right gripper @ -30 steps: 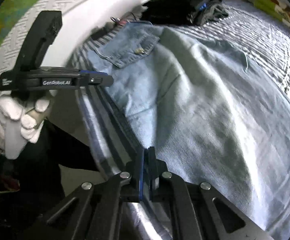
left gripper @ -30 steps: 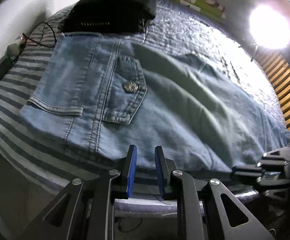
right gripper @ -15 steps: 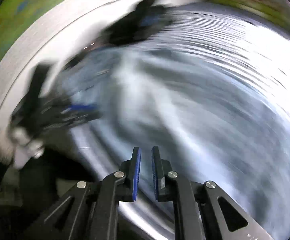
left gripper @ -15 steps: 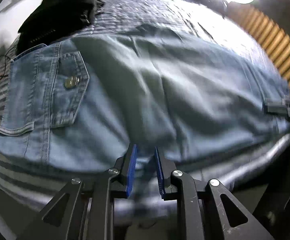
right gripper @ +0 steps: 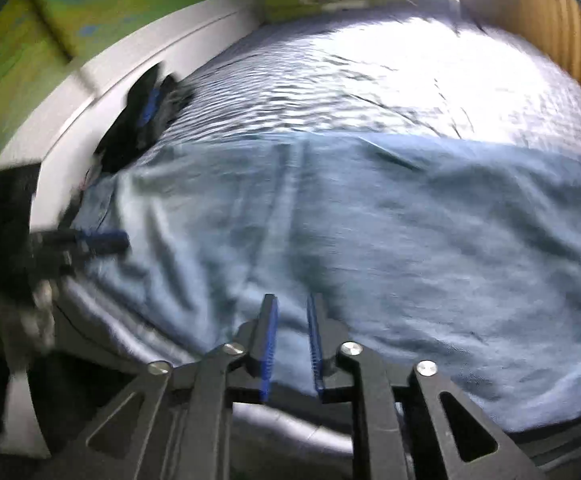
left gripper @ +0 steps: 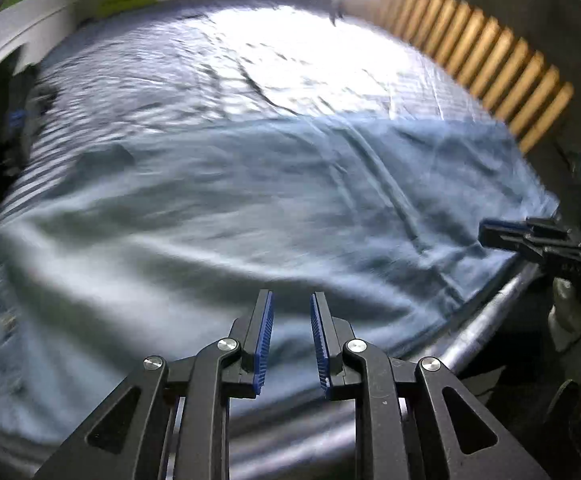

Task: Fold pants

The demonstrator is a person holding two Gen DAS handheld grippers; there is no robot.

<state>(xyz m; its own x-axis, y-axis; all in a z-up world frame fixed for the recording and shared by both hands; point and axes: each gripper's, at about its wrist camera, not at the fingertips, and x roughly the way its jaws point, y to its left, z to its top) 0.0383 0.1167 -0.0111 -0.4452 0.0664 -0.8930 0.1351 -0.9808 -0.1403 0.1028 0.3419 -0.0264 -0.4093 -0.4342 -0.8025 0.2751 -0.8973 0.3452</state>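
At six o'clock in the left wrist view, the left gripper (left gripper: 290, 300) hovers over the near edge of the light blue jeans (left gripper: 250, 208), its blue pads slightly spread with nothing pinched. The right gripper (right gripper: 290, 304) also hangs above the denim, its jaws opening and empty. The jeans lie flat across the striped bed sheet (left gripper: 218, 64). Dark clothes (right gripper: 142, 120) sit at ten o'clock beyond them, wooden slats (left gripper: 490, 52) at two o'clock.
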